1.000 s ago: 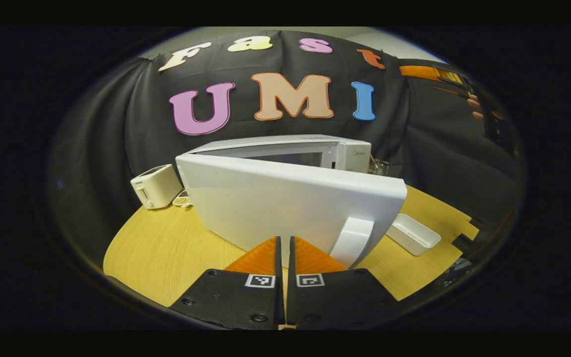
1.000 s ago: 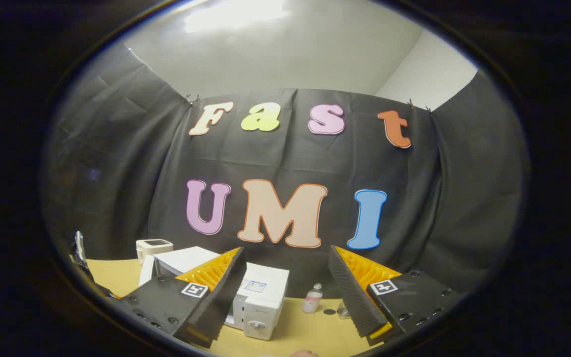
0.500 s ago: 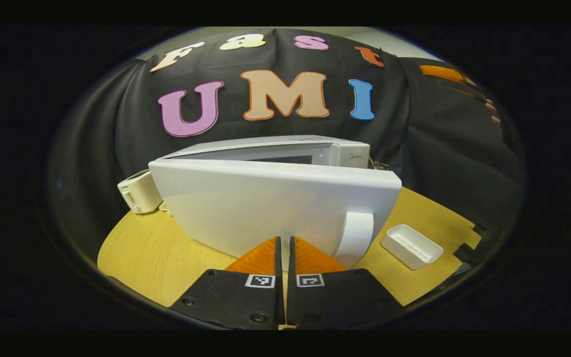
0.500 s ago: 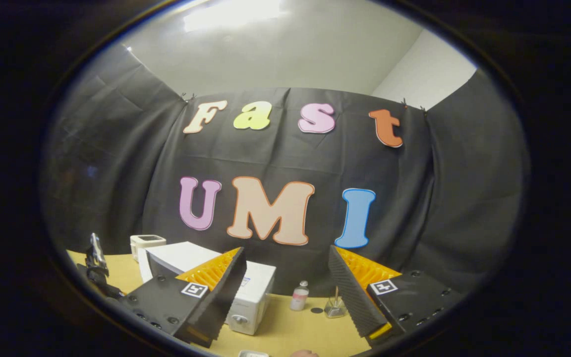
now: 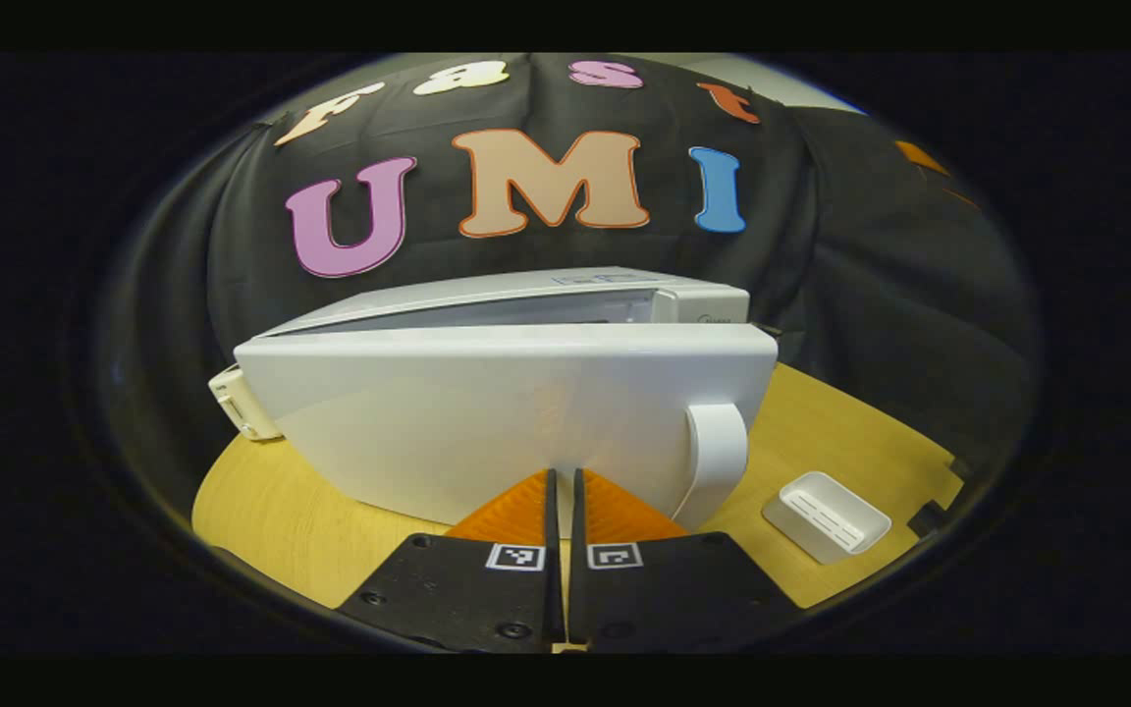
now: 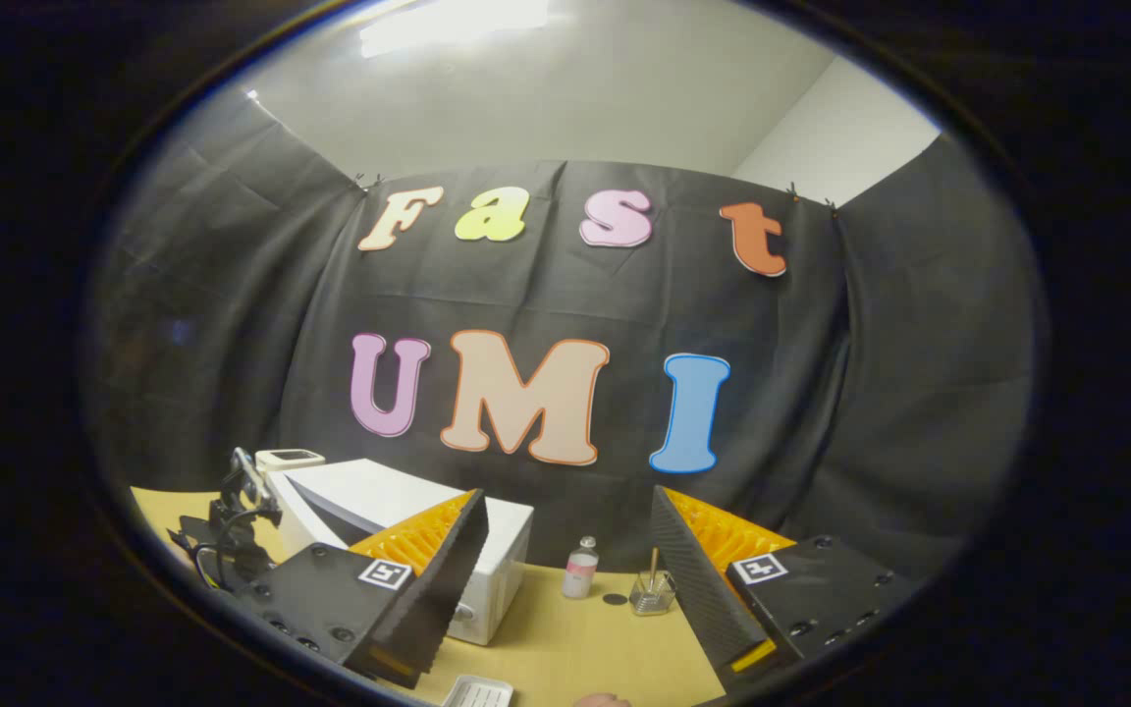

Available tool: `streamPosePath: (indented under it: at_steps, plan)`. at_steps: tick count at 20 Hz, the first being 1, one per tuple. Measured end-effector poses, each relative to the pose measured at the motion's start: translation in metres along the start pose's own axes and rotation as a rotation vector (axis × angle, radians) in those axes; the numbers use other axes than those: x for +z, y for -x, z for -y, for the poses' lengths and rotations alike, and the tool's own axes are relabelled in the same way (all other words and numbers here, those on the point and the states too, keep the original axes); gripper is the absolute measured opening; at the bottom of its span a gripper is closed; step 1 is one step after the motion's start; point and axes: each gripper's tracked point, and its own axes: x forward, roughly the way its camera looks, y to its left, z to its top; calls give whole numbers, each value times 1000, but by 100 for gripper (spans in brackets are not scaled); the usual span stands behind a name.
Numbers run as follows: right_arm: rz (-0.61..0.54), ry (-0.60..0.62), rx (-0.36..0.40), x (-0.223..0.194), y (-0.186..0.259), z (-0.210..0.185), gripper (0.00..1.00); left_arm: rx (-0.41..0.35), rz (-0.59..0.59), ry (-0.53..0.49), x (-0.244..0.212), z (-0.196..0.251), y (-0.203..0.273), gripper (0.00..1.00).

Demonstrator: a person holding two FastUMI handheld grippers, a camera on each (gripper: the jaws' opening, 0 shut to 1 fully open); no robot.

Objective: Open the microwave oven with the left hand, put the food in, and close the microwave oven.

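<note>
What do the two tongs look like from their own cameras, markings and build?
Left tongs: two wedge-shaped ribbed pads on flat black plates with screws, each plate bearing a small square black-and-white marker. Right tongs: same black plates, screws and markers, with ribbed pads that are serrated on their inner faces. In the right gripper view, the other tool shows black cabling.

On your counter (image 5: 330, 511), a wood-toned surface, a pale toaster (image 5: 237, 412) stands at the far left, near the black cloth wall. A shallow white tray (image 5: 826, 514) lies flat toward the right edge, apart from everything else. In the right gripper view, you have a small bottle (image 6: 580, 568) with a pink label standing upright near the back wall, a dark round spot (image 6: 615, 598) just beside it, and a clear glass (image 6: 651, 592) holding a thin stick next along.
</note>
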Motion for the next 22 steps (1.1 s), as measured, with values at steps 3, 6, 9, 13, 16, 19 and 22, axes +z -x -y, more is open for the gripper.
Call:
streamPosePath:
  at_steps: [3,6,9,13,16,19,22]
  plan:
    - [-7,-7,-17,-3,0,10,96,-2,3,1,10,2,-20,1]
    - [-4,14,-24,-1,1,16,96,3,6,6,19,4,-35,1]
    - [-7,9,-28,0,1,20,96,5,3,34,25,7,-46,1]
    - [-9,11,-31,-1,0,24,96,15,10,55,34,7,-56,1]
    - [-13,6,-41,-3,0,26,96,8,1,73,34,12,-60,1]
    - [-15,1,-47,-5,2,27,96,-17,-24,94,32,22,-67,1]
    - [-16,6,-54,-3,2,32,96,-16,-29,102,33,27,-77,2]
